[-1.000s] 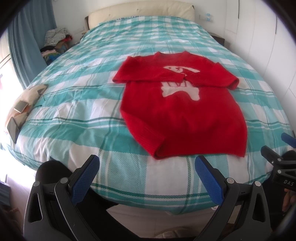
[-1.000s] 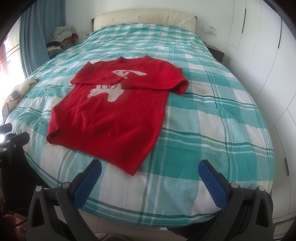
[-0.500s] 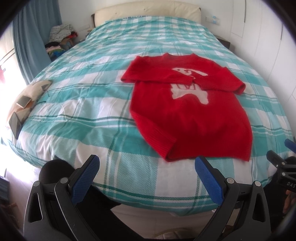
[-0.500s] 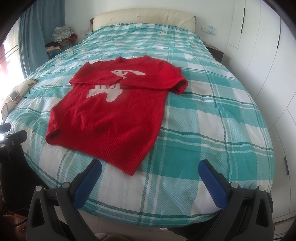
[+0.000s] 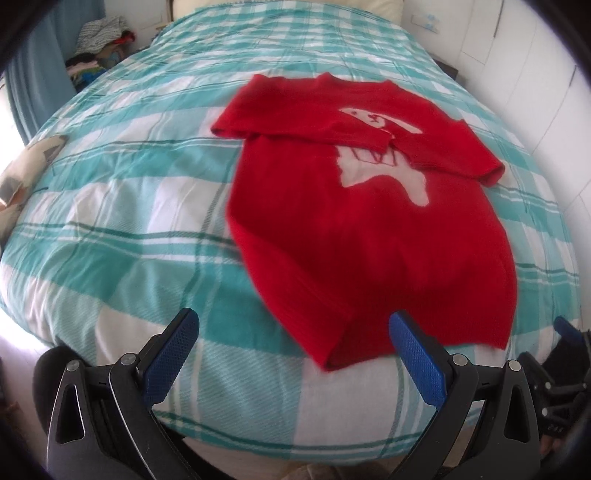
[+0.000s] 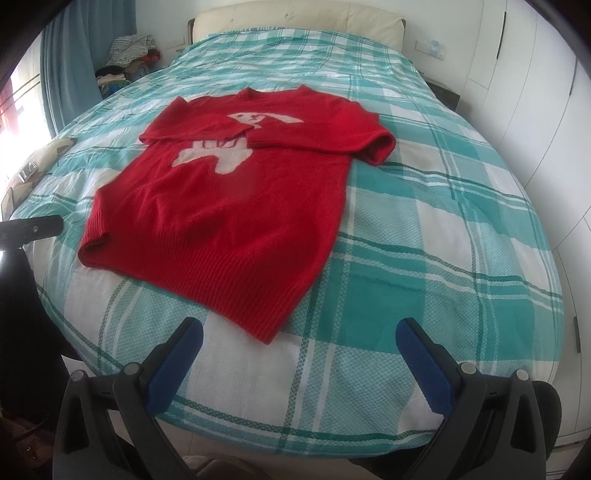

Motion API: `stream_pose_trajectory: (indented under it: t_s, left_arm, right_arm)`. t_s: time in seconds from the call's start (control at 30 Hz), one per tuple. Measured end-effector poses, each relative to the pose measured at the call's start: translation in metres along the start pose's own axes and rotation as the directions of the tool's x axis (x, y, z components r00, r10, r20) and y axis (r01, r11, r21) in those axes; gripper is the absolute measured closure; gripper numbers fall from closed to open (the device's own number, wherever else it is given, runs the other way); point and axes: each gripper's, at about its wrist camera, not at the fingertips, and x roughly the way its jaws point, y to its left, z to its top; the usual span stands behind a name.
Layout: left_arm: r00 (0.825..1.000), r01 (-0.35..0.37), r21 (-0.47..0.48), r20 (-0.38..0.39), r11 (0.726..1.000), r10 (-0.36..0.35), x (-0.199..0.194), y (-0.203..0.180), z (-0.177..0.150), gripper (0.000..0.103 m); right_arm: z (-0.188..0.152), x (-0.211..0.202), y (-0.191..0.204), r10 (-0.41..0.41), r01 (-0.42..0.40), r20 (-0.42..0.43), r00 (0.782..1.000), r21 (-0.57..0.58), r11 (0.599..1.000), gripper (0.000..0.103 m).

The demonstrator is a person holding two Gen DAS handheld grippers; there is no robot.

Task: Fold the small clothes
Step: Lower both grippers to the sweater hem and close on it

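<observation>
Sweater (image 6: 229, 206), red with a white animal, lies flat on the bed (image 6: 424, 240), sleeves folded across the chest, collar toward the headboard (image 6: 295, 18), hem toward both wide-open, empty grippers (image 5: 293, 354) (image 6: 299, 360).

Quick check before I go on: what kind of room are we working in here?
Almost certainly a bedroom. The red sweater lies on a bed with a teal plaid cover and a padded cream headboard; white wardrobe doors line one side.
</observation>
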Motion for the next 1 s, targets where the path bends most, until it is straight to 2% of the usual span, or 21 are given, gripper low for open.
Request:
stream_pose_trajectory:
  t_s: [0.07, 0.13, 0.17, 0.27, 0.33, 0.4, 0.47, 0.5, 0.53, 0.6, 0.63, 0.7, 0.77, 0.8, 0.83, 0.87, 0.9, 0.93, 0.97, 1.0]
  left_arm:
    - [0.996, -0.088, 0.028, -0.004, 0.996, 0.088, 0.021, -0.012, 0.004, 0.0]
    - [0.978, -0.207, 0.037, -0.015, 0.978, 0.208, 0.037, -0.01, 0.001, 0.001]
    - [0.971, -0.235, 0.02, -0.029, 0.972, 0.235, 0.04, -0.001, -0.004, 0.001]
    - [0.976, -0.214, -0.112, -0.065, 0.97, 0.208, 0.026, 0.046, -0.021, 0.001]
    - [0.976, -0.217, -0.188, -0.059, 0.958, 0.21, 0.009, 0.075, -0.031, 0.001]
    - [0.983, -0.18, -0.25, -0.017, 0.951, 0.181, -0.007, 0.095, -0.036, 0.001]
    - [0.995, -0.07, -0.287, 0.047, 0.955, 0.087, -0.016, 0.101, -0.038, 0.0]
    - [0.998, -0.013, -0.28, 0.05, 0.96, 0.028, -0.013, 0.1, -0.037, 0.0]
    - [0.999, 0.046, -0.261, 0.027, 0.964, -0.04, -0.005, 0.095, -0.034, 0.0]
    - [0.987, 0.143, -0.22, -0.034, 0.965, -0.154, 0.016, 0.08, -0.028, 0.001]
    - [0.986, 0.149, -0.212, -0.045, 0.966, -0.162, 0.022, 0.073, -0.027, 0.001]
    - [0.991, 0.117, -0.203, -0.036, 0.972, -0.127, 0.026, 0.066, -0.028, 0.001]
    - [0.991, 0.129, -0.204, -0.019, 0.97, -0.136, 0.024, 0.065, -0.026, 0.001]
    - [0.989, 0.143, -0.212, -0.007, 0.967, -0.148, 0.022, 0.066, -0.026, 0.004]
    - [0.986, 0.164, -0.226, 0.012, 0.96, -0.166, 0.019, 0.067, -0.027, 0.012]
    - [0.983, 0.185, -0.245, 0.024, 0.952, -0.184, 0.017, 0.07, -0.028, 0.019]
    - [0.979, 0.199, -0.263, 0.021, 0.944, -0.201, 0.017, 0.072, -0.03, 0.033]
    - [0.979, 0.196, -0.272, 0.001, 0.942, -0.204, 0.018, 0.074, -0.03, 0.041]
    - [0.981, 0.182, -0.268, -0.02, 0.946, -0.195, 0.019, 0.073, -0.031, 0.046]
    - [0.983, 0.167, -0.254, -0.029, 0.953, -0.18, 0.019, 0.072, -0.031, 0.056]
  right_arm:
    - [-0.003, 0.0, -0.002, 0.011, -0.01, -0.014, 1.0, 0.019, 1.0, 0.0]
    - [-0.007, -0.002, -0.004, 0.013, -0.012, -0.024, 1.0, 0.03, 0.999, 0.0]
    - [-0.009, -0.004, -0.007, 0.011, -0.01, -0.025, 1.0, 0.034, 0.999, 0.0]
    - [-0.015, -0.007, -0.018, -0.015, 0.017, -0.033, 0.999, 0.045, 0.999, 0.0]
    - [-0.019, -0.008, -0.029, -0.038, 0.04, -0.039, 0.999, 0.063, 0.997, 0.0]
    - [-0.019, -0.007, -0.038, -0.032, 0.035, -0.035, 0.999, 0.089, 0.995, 0.0]
    - [-0.017, -0.003, -0.041, 0.027, -0.026, -0.011, 1.0, 0.113, 0.993, 0.0]
    - [-0.015, 0.0, -0.04, 0.076, -0.076, 0.002, 0.997, 0.122, 0.99, 0.0]
    - [-0.012, 0.005, -0.039, 0.143, -0.143, 0.013, 0.99, 0.135, 0.98, 0.0]
    - [-0.01, 0.017, -0.037, 0.284, -0.285, 0.028, 0.958, 0.17, 0.943, 0.0]
    - [-0.009, 0.024, -0.037, 0.345, -0.344, 0.029, 0.938, 0.198, 0.918, 0.0]
    - [-0.01, 0.036, -0.04, 0.425, -0.419, 0.036, 0.905, 0.26, 0.87, 0.0]
    - [-0.01, 0.047, -0.045, 0.457, -0.446, 0.038, 0.889, 0.304, 0.842, 0.004]
    - [-0.009, 0.052, -0.047, 0.461, -0.446, 0.032, 0.887, 0.316, 0.837, 0.013]
    - [-0.006, 0.055, -0.047, 0.466, -0.451, 0.031, 0.884, 0.322, 0.833, 0.023]
    - [-0.004, 0.057, -0.047, 0.475, -0.459, 0.031, 0.879, 0.32, 0.829, 0.028]
    - [-0.002, 0.059, -0.046, 0.48, -0.462, 0.021, 0.877, 0.312, 0.83, 0.039]
    - [0.001, 0.061, -0.043, 0.479, -0.458, 0.004, 0.878, 0.303, 0.836, 0.055]
    - [0.002, 0.063, -0.04, 0.466, -0.44, -0.022, 0.885, 0.292, 0.849, 0.065]
    - [0.003, 0.065, -0.04, 0.448, -0.419, -0.043, 0.893, 0.284, 0.862, 0.084]
